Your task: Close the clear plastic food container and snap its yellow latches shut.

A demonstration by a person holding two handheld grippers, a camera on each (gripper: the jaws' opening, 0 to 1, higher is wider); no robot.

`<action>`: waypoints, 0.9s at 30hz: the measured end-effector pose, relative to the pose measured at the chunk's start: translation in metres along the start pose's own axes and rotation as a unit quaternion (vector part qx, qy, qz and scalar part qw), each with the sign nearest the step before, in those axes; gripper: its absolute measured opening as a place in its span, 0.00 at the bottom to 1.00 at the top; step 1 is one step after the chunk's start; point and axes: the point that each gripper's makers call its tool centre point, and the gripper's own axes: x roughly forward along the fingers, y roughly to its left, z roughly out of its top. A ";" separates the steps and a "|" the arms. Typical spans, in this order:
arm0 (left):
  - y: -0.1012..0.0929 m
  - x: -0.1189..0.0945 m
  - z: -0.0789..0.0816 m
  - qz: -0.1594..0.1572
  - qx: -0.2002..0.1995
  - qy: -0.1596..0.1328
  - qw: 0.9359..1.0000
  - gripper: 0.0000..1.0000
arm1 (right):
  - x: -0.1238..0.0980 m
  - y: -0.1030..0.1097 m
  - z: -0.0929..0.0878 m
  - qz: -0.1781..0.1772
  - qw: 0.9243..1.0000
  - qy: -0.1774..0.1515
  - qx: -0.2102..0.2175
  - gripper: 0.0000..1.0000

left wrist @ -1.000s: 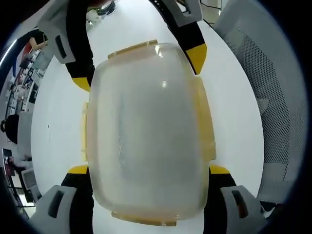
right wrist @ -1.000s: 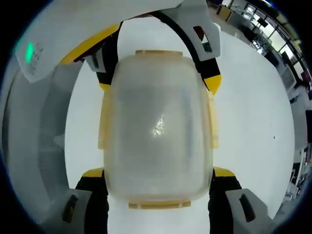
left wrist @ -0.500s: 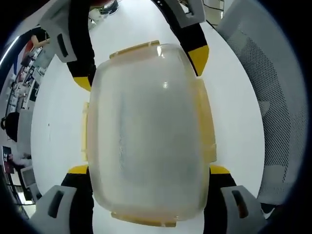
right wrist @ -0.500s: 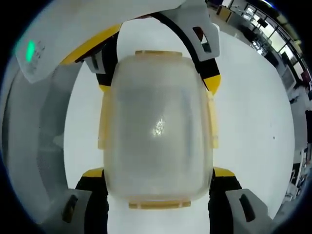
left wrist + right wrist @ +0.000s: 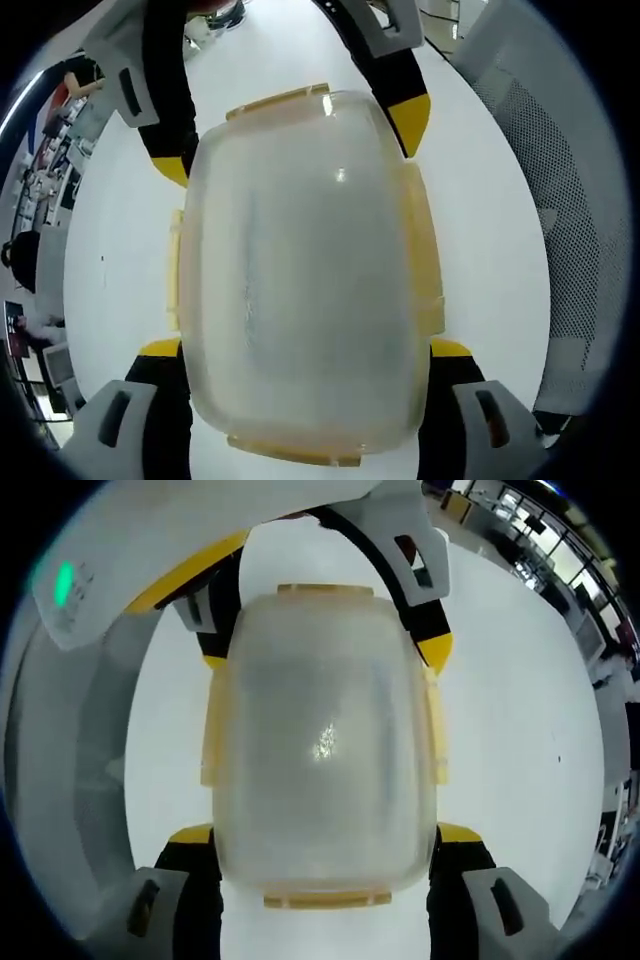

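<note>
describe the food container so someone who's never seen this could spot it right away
On the white table, between both grippers' yellow-tipped jaws, sits the food container. It is a cloudy, clear rounded box, set apart by pale yellow latches along its edges.

Both cameras look down from very close at the same clear box [image 5: 305, 270] on the white tabletop [image 5: 480, 210]. The left gripper view sees it from one end, with the right tool [image 5: 290, 130] at the far end. The right gripper view faces back from that end, and the left tool [image 5: 325, 645] is at its far end. They share the box [image 5: 322, 745] and the tabletop [image 5: 510, 730].
</note>
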 end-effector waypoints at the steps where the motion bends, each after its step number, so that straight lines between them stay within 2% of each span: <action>1: 0.001 0.000 0.000 0.000 0.000 0.000 1.000 0.95 | 0.000 -0.001 0.000 0.000 1.000 -0.001 0.001 0.85; 27: 0.030 0.007 0.004 0.001 -0.004 -0.002 1.000 0.96 | -0.002 -0.031 -0.006 -0.001 1.000 0.004 -0.001 0.85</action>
